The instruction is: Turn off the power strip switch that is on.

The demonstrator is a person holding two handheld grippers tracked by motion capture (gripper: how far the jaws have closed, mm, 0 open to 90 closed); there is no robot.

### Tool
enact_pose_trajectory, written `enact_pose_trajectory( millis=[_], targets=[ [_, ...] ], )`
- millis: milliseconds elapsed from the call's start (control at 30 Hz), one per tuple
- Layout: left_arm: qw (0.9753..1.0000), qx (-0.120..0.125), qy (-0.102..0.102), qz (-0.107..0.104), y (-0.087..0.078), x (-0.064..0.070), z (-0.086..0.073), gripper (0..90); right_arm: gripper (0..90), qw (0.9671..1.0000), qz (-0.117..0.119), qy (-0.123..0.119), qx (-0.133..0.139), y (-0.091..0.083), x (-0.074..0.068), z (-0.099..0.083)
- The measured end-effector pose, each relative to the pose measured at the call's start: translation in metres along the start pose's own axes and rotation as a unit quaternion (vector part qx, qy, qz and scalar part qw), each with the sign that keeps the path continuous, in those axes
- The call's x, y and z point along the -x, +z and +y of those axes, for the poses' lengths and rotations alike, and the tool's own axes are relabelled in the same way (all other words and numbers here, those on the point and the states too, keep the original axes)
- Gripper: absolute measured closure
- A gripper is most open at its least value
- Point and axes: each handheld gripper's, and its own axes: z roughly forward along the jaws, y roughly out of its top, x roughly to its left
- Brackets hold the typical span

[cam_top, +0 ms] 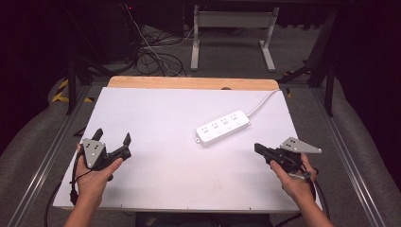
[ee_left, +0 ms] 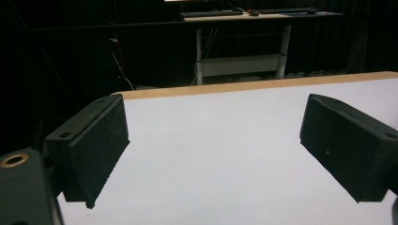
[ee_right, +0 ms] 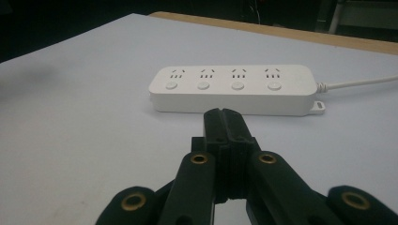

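A white power strip (cam_top: 223, 127) with several sockets and round buttons lies on the white table top (cam_top: 165, 142), right of centre, its cable (cam_top: 263, 102) running to the far right edge. My right gripper (cam_top: 257, 148) is shut with nothing in it, low over the table just right of the strip and pointing at it. In the right gripper view the strip (ee_right: 232, 89) lies broadside just beyond the closed gripper (ee_right: 222, 112). My left gripper (cam_top: 112, 137) is held wide open near the front left, empty. Its two black pads (ee_left: 91, 145) frame bare table.
A wooden strip (cam_top: 193, 83) edges the table's far side. Behind it on the floor are tangled cables (cam_top: 156, 56) and a white desk frame (cam_top: 231, 33). Metal rails (cam_top: 352, 156) run along both sides of the table.
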Motion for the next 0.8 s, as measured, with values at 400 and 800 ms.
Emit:
enact_pose_trajectory(
  millis=[400, 800],
  targets=[
    [1.0000, -0.001, 0.001, 0.001, 0.001, 0.000, 0.000, 8.9, 90.0, 0.9990, -0.027, -0.027, -0.024, -0.001, 0.002, 0.010],
    [1.0000, -0.003, 0.002, 0.003, 0.000, 0.000, -0.001, 8.9, 90.0, 0.9976, -0.041, -0.049, -0.028, -0.003, 0.001, 0.036]
  ],
)
